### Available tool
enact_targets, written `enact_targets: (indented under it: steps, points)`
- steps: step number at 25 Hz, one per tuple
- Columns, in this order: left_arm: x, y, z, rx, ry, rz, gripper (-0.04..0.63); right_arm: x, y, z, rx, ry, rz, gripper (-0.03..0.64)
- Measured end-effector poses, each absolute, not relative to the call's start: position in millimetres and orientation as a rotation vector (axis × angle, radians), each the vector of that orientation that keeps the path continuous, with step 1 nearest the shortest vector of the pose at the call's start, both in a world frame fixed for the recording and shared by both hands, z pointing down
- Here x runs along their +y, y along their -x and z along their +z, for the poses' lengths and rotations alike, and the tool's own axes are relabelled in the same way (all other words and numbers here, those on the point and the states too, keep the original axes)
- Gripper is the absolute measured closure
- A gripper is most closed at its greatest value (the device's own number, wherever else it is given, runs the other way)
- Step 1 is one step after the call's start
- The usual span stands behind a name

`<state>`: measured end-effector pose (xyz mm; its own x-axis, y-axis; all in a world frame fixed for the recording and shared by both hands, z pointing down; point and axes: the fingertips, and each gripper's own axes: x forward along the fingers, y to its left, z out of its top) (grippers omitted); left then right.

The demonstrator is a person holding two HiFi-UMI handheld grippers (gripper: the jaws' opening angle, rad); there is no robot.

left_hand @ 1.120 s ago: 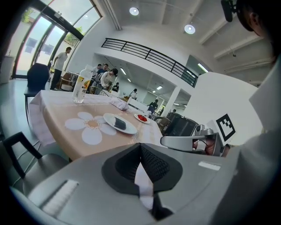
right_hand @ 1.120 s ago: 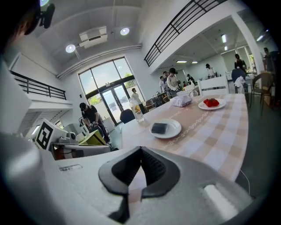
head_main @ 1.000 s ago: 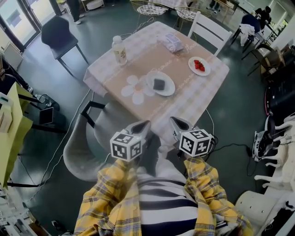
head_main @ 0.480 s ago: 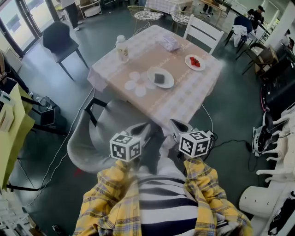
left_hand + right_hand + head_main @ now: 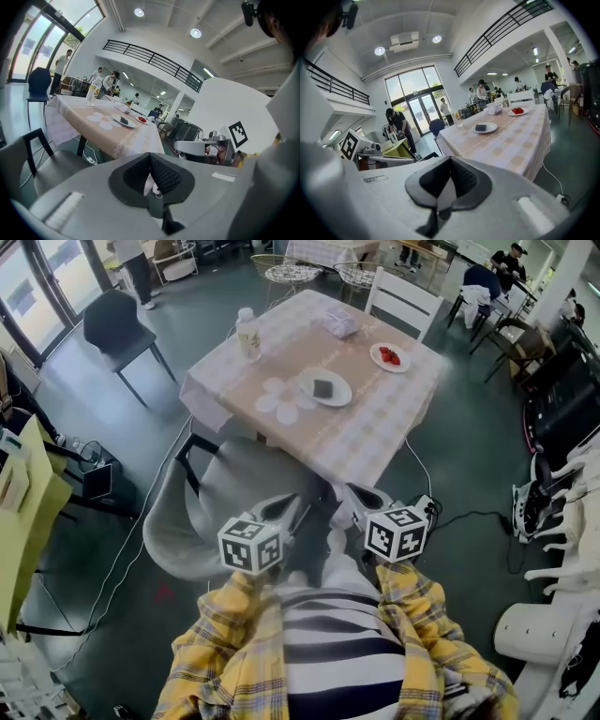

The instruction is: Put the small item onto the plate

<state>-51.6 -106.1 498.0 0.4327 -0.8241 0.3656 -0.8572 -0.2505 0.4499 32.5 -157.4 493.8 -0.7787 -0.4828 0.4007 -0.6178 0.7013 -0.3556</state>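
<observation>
We could not make out what the small dark square item [image 5: 323,388] was, as it showed too small in every view. It lay on the white round plate [image 5: 341,396] near the middle of the square table with a pale checked cloth [image 5: 366,432], well apart from both grippers. A smaller white plate [image 5: 376,359] further back held red pieces [image 5: 391,356] that we could not identify with certainty, and the pale wrapped packet [image 5: 339,322] near the far edge was just as unclear. A clear bottle with a white cap [image 5: 247,334] stood upright near the table's left corner. The hands themselves were hidden from the head view beneath the marker cubes and the yellow plaid sleeves [image 5: 211,652], and the bottom of the picture cut off the person's striped top. A grey shell chair [image 5: 211,507] stood between the person and the table, with its far side hidden under the cloth. The left gripper [image 5: 150,159] had its jaws pressed together, the dark ribbed pads meeting with nothing between them, and it touched nothing. The right gripper [image 5: 450,161] was likewise clenched and empty, its pads closed on each other. Both were held close to the person's body, side by side, pointing toward the table.
</observation>
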Motion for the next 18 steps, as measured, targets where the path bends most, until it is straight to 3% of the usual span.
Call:
enact_targets:
  steps: [18]
  points:
    - [-60.2, 35.4, 518.4, -1.352, -2.091, 0.085, 0.594, -96.8, -60.2, 524.1, -2.544, -0.987, 0.723, 0.621]
